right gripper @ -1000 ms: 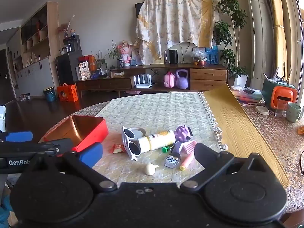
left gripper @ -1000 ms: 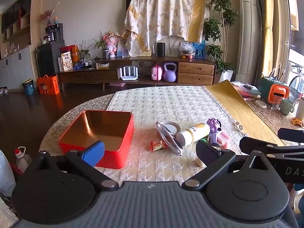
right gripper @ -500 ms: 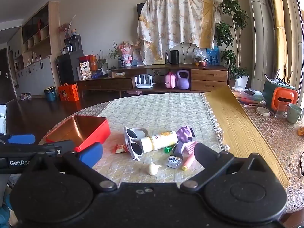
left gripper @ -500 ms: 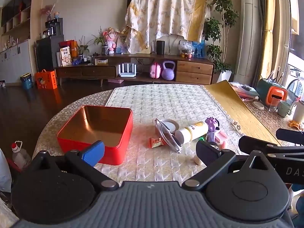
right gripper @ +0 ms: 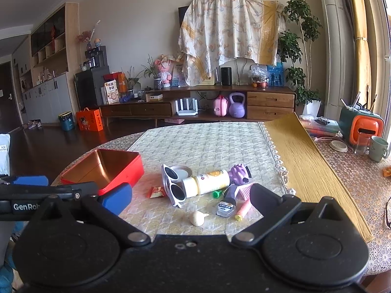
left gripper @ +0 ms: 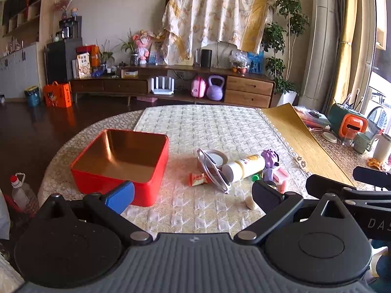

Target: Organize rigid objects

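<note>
An open red tin box [left gripper: 122,161] [right gripper: 107,168] with a gold inside stands at the table's left. Right of it lies a pile: white sunglasses [right gripper: 172,183] [left gripper: 212,171], a white and yellow bottle [right gripper: 207,182] [left gripper: 244,167], a purple toy [right gripper: 238,172], a pink comb [right gripper: 245,190], a small red packet [right gripper: 156,192] [left gripper: 198,178], a garlic clove [right gripper: 198,217] and a small dark bottle [right gripper: 226,206]. My left gripper [left gripper: 193,195] hovers open before the box and pile. Nothing sits between the open fingers of my right gripper [right gripper: 190,199], near the table's front edge.
A quilted cream mat [right gripper: 207,141] covers the round table, with a yellow runner [right gripper: 300,156] to the right. Cups [right gripper: 378,147], a glass and an orange and green device [right gripper: 364,127] stand at the far right. A TV cabinet [right gripper: 195,102] lines the back wall.
Both grippers have risen and drawn back a little, so the box and pile sit slightly lower and farther. Nothing on the table has moved.
</note>
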The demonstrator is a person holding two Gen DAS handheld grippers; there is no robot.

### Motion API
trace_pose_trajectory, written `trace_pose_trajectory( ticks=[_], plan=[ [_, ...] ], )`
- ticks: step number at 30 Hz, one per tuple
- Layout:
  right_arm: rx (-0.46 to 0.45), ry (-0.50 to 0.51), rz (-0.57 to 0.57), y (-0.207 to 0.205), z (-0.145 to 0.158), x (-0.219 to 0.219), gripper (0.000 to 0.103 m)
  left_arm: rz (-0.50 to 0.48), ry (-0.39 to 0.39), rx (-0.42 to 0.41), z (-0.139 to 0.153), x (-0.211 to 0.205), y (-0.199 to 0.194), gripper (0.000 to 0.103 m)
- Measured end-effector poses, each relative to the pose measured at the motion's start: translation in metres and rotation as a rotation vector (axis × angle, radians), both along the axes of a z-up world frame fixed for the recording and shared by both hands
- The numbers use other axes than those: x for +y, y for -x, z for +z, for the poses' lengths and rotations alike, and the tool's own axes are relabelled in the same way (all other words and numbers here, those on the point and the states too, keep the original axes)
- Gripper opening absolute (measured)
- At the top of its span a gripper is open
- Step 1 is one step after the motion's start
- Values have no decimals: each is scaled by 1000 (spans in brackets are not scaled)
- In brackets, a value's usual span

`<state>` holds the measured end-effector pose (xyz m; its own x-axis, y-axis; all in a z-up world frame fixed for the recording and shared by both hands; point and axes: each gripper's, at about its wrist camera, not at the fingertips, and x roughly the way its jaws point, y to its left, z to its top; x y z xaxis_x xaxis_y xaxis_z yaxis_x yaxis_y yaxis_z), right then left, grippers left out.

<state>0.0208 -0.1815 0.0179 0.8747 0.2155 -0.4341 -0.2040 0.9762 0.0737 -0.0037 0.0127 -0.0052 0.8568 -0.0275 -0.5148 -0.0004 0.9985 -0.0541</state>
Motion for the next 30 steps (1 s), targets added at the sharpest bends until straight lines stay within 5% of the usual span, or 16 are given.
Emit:
trace_pose_trajectory(
  ticks=[30],
  plan=[
    [-14, -9, 5, 3, -1, 0, 103, 3, -3, 4, 2, -1, 3, 103]
  ],
)
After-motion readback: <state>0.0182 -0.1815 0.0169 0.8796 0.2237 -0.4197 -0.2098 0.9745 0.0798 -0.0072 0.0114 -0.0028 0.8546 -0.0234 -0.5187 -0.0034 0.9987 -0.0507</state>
